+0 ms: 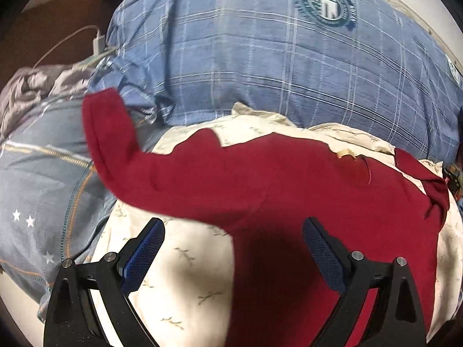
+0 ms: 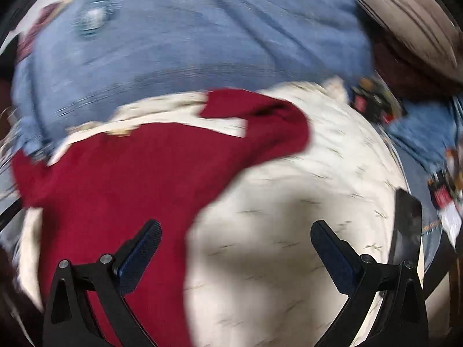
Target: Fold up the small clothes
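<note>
A small dark red garment (image 1: 289, 190) lies spread on a cream sheet (image 1: 185, 283) with a twig print. One sleeve (image 1: 107, 133) reaches up and left onto blue bedding. My left gripper (image 1: 233, 231) is open and empty, just above the garment's lower body, its right finger over red cloth. In the blurred right wrist view the same garment (image 2: 115, 190) lies to the left with its other sleeve (image 2: 266, 118) bent back toward the body. My right gripper (image 2: 235, 235) is open and empty above bare cream sheet (image 2: 289, 217), its left finger over the red cloth.
A blue plaid quilt (image 1: 275, 63) with a round green emblem (image 1: 324, 3) is bunched behind the garment. Blue star-print bedding (image 1: 37, 190) lies at left, with a white charger and cable (image 1: 97, 42) beyond it. A dark phone-like object (image 2: 408, 231) lies at the right.
</note>
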Motion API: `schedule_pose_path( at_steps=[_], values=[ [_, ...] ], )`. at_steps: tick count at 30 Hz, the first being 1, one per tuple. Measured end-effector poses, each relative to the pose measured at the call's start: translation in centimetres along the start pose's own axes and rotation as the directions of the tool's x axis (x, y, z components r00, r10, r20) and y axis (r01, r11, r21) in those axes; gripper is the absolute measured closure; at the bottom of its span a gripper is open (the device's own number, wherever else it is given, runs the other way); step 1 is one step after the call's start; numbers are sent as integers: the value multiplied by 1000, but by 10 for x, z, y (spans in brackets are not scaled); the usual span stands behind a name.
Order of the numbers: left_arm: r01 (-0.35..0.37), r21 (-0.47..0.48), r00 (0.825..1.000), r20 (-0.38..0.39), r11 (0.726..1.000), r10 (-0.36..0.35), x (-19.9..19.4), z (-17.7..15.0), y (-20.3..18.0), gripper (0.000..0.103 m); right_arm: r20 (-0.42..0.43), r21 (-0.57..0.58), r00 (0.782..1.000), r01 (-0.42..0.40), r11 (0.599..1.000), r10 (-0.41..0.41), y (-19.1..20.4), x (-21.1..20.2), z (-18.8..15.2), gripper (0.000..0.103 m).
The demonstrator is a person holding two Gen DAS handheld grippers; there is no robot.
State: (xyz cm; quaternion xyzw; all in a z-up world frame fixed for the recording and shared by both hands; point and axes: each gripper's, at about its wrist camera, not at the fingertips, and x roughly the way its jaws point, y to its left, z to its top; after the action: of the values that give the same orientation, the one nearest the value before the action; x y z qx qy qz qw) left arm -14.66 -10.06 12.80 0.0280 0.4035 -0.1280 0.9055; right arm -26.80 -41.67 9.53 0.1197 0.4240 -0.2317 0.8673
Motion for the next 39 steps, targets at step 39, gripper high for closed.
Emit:
schedule_pose_path(
  at_steps=[39],
  values=[
    [20, 109, 991, 126, 994, -34, 34, -38, -41, 7, 68, -17, 998, -5, 1000, 6, 138, 74, 5, 0]
  ],
)
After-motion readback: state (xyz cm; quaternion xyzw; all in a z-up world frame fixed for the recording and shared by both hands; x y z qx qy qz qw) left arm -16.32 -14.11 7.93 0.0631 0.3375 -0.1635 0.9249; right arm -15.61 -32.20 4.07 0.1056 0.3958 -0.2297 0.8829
